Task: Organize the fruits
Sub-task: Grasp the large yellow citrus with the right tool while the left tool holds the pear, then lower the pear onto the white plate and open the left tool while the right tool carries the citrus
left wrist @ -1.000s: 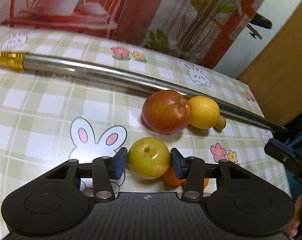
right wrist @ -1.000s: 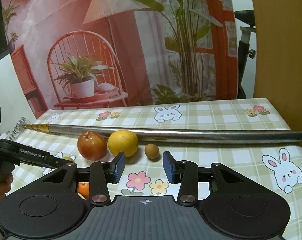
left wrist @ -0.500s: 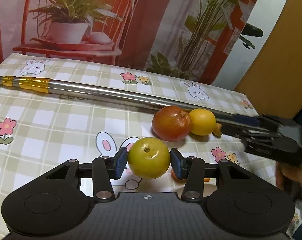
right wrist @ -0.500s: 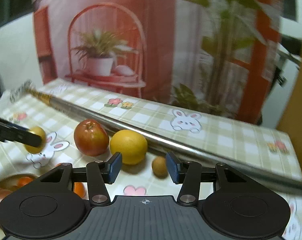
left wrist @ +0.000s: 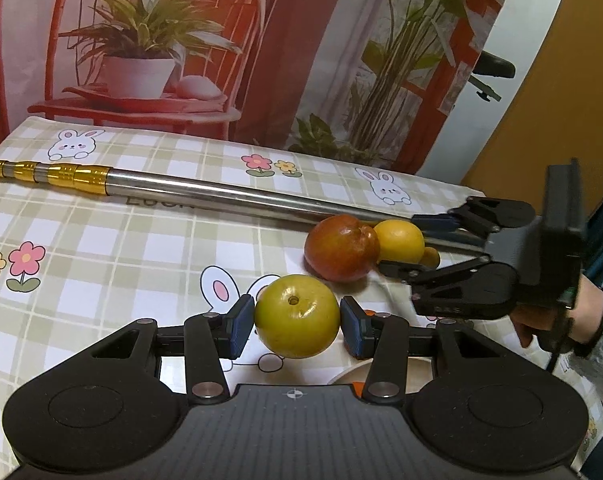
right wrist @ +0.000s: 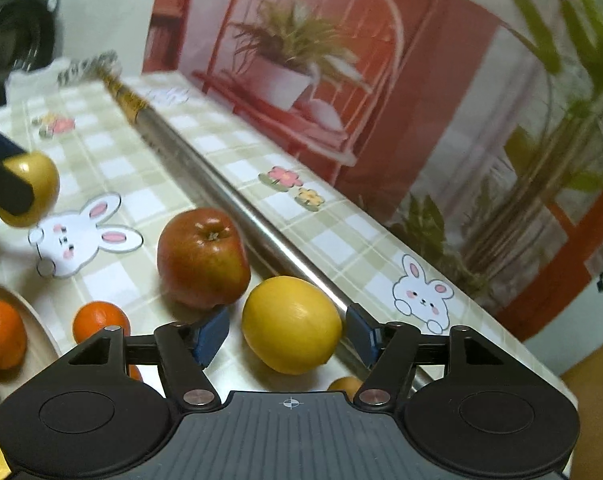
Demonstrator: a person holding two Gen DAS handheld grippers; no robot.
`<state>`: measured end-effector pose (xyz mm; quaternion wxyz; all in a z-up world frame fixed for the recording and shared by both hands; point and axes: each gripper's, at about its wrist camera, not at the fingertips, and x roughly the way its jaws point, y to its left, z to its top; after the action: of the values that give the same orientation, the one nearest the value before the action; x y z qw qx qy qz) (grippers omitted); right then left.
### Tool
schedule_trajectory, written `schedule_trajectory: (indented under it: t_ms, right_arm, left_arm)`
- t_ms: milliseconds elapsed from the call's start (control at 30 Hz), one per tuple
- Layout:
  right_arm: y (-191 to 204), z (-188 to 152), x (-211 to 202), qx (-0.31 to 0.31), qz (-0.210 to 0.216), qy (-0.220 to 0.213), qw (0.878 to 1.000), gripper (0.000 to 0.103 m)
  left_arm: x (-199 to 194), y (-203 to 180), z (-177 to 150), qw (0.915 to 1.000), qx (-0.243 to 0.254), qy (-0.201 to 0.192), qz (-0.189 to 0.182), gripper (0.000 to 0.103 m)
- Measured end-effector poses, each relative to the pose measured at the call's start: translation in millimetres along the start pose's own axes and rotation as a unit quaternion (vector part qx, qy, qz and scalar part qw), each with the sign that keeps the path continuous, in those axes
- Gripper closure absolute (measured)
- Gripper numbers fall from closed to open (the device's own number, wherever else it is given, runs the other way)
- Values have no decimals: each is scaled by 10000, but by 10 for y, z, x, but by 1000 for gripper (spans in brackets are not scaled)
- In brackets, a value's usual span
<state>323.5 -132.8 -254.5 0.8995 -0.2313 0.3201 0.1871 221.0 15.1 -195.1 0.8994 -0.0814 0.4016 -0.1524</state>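
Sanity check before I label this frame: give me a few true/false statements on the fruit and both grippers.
1. The left gripper is clamped on a yellow-green fruit. True.
2. The right gripper has its pads pressed on the red apple. False: its jaws are opening around the yellow lemon, with gaps at both pads.
3. The metal pole lies across the checked tablecloth behind the fruit. True.
4. The lemon sits on the plate. False: it rests on the tablecloth beside the pole; the plate holds an orange fruit.
5. The red apple is next to the lemon. True.
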Motion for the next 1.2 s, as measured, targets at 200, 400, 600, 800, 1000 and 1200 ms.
schedule_trajectory:
  t_ms: [200,400,600,800,1000,1200]
  right_arm:
    - [50,14,171,-184,-141,274,9994,47]
    - [33,-29,183,-75,-155,342,9993,48]
    - [-27,-162,-68,456,133,188,9987,49]
    - [-158,-329,-505,1369,337,-292,9896,49]
    - [-175,-492,-898,1924,380,-680,9782,49]
    - [-166,-700,-1214,2567,362,-1009,9605,48]
  left_arm:
    - [-60,-25,-32,10000,73,-27,-54,54]
    - [-100,-71,-65,9997,187,15,-150,54]
    - [-75,-239,-90,9980,535,104,-320,54]
    - [44,-504,-132,9922,1083,351,-503,54]
    - [198,-640,-174,9868,1359,658,-581,54]
    - [308,-720,-185,9828,1487,951,-543,54]
